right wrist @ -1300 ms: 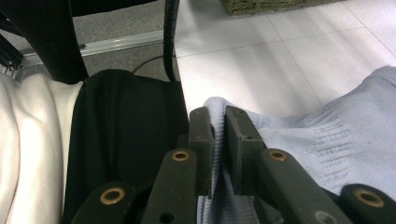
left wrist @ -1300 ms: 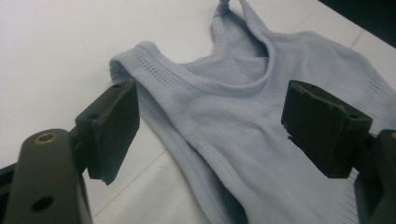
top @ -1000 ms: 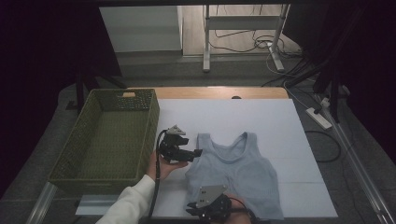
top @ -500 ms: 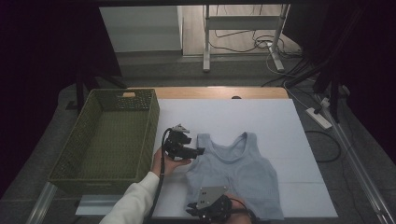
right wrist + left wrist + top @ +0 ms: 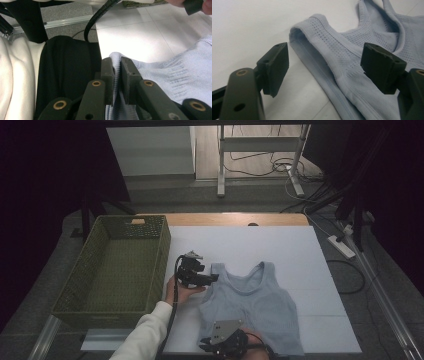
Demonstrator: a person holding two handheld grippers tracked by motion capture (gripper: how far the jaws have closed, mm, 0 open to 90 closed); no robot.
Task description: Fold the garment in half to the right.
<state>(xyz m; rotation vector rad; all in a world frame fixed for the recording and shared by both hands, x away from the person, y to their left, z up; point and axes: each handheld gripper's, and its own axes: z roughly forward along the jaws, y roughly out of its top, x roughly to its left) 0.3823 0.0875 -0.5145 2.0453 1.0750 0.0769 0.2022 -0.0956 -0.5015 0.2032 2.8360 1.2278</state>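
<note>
A pale blue knitted tank top (image 5: 252,302) lies flat on the white table (image 5: 280,245), neck toward the far side. My left gripper (image 5: 212,278) hovers low at the top's left shoulder strap (image 5: 319,32). In the left gripper view (image 5: 324,60) the jaws stand wide on either side of the strap and armhole edge, and the pads do not touch the fabric; they have just been closing a little. My right gripper (image 5: 212,346) sits at the near table edge, shut on the hem corner (image 5: 117,65) of the tank top (image 5: 180,75).
A green woven basket (image 5: 165,250) stands left of the top, its right wall close to my left hand. The white table reaches back to a wooden strip. A power strip (image 5: 341,246) and cables lie on the floor at the right.
My left gripper has edged toward the shoulder strap and sunk slightly. The right gripper and the tank top have kept still.
</note>
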